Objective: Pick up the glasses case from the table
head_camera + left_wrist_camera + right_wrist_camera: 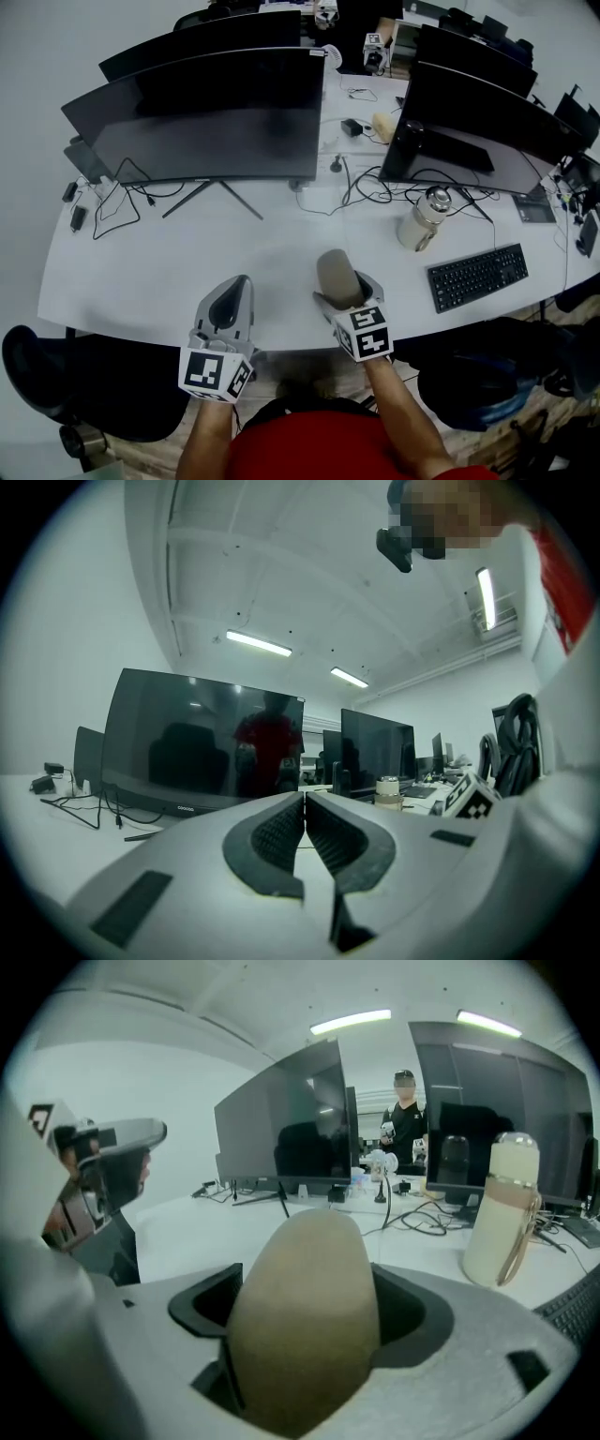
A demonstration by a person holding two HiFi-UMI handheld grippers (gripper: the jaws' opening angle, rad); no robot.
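1. Grip state. My right gripper is clamped on the glasses case. The jaws stand wide, one pad against each long side of the case. The case's rounded end projects forward past the jaw tips. My left gripper has its jaws pressed together, with nothing between them.

2. Location. The reference is the cream flask. In the head view the case sits left of the flask and nearer to me, over the front edge of the table. It appears lifted clear of the surface, though its underside is hidden. The left gripper is further left of the flask, beyond the case.

3. Handling properties (judged).
- Shell: looks rigid and domed, so it should not collapse under pad pressure.
- Weight: probably light.
- Surface: matte tan, moderate friction expected.
- Risk: the curved sides taper toward the end, so a grip placed far forward could squeeze the case out of the jaws.

4. Grip point. Hold across the narrow width at the widest mid-section, as now. Use firm, not crushing, pressure, since there may be glasses inside.
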